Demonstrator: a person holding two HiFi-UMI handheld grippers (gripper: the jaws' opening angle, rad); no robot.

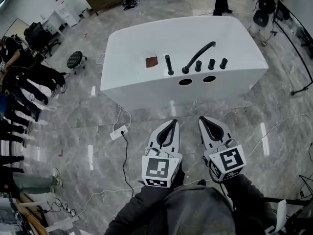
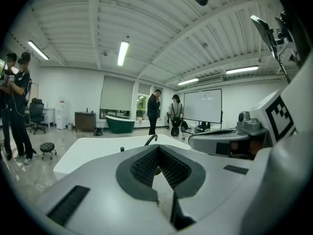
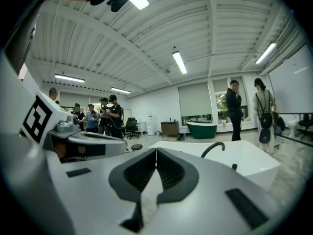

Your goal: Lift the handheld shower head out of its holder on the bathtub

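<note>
floor [image 1: 73, 131], one bathtub [image 1: 132, 77], two hand-held grippers [image 1: 173, 123] [image 1: 204, 120]

Left hand-held gripper [image 1: 173, 123] jaws together, right hand-held gripper [image 1: 202, 120] likewise, side by side, empty

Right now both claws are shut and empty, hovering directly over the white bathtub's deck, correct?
Not over the deck. The left claw and right claw are shut and empty, but they hover over the floor, short of the white bathtub, as the head view shows.

Bright strip lights [image 2: 122, 53] overhead; fisheye edges bend, bathtub [image 1: 137, 84] gleams white
</note>
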